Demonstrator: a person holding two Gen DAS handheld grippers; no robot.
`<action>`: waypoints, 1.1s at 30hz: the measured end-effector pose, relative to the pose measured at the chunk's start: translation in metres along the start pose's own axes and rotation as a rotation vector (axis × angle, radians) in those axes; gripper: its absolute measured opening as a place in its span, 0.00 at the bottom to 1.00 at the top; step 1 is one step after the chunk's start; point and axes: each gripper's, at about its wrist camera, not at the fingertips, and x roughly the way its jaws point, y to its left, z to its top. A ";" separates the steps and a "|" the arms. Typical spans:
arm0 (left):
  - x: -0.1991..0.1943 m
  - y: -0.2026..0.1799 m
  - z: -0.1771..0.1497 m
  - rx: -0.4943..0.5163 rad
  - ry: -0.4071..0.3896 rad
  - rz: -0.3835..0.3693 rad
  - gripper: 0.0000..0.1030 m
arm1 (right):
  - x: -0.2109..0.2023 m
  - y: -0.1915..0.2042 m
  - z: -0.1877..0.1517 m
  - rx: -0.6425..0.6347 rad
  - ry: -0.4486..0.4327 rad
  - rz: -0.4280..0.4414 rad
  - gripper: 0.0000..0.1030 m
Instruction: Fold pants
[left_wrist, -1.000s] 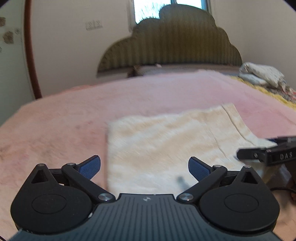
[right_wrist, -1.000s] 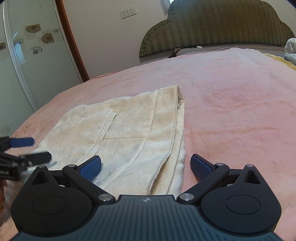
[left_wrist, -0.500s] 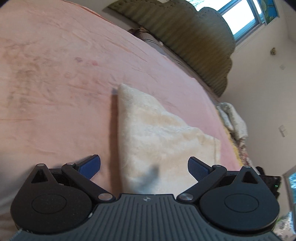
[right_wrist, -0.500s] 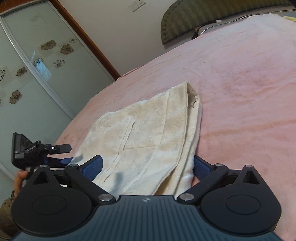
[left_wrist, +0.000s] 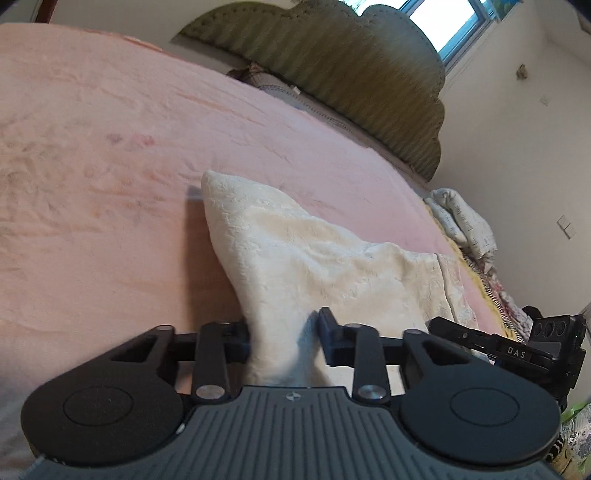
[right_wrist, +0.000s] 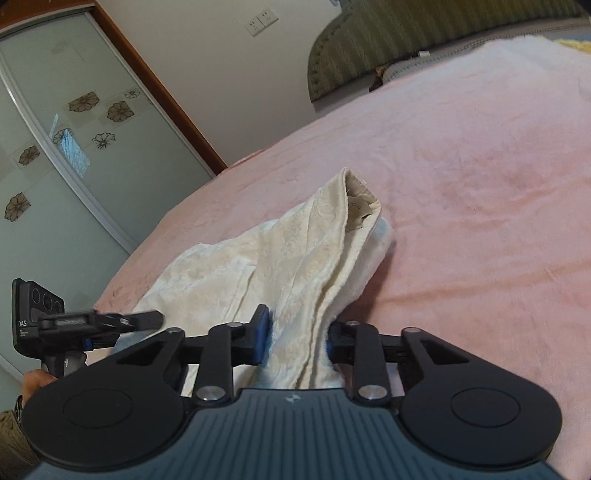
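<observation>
The cream pants (left_wrist: 295, 251) lie partly folded on the pink bed (left_wrist: 110, 166). My left gripper (left_wrist: 283, 336) is shut on their near left edge, and the cloth rises bunched between the fingers. My right gripper (right_wrist: 298, 334) is shut on the near right edge of the pants (right_wrist: 295, 258), where several layers and the waistband with a label (right_wrist: 360, 210) show. The near edge is raised off the bed while the far part rests on it. Each gripper shows in the other's view: the right one (left_wrist: 517, 350) and the left one (right_wrist: 92, 321).
The pink bed (right_wrist: 480, 184) stretches far ahead. An olive headboard (left_wrist: 351, 74) stands at the back. A pile of bedding (left_wrist: 465, 221) lies at the bed's right edge. A glass sliding door with flower patterns (right_wrist: 74, 147) stands at the left.
Both grippers were open above the flat pants a second ago. They have lowered, shut on the near edge, and the cloth is now lifted and bunched.
</observation>
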 end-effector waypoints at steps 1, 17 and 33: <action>-0.005 0.000 -0.001 -0.005 -0.020 -0.010 0.22 | -0.001 0.005 0.000 -0.013 -0.008 -0.009 0.22; -0.068 -0.008 0.056 0.228 -0.271 0.221 0.16 | 0.051 0.099 0.049 -0.239 -0.078 0.071 0.19; -0.086 0.037 0.055 0.106 -0.224 0.492 0.71 | 0.080 0.092 0.029 -0.202 -0.060 -0.169 0.45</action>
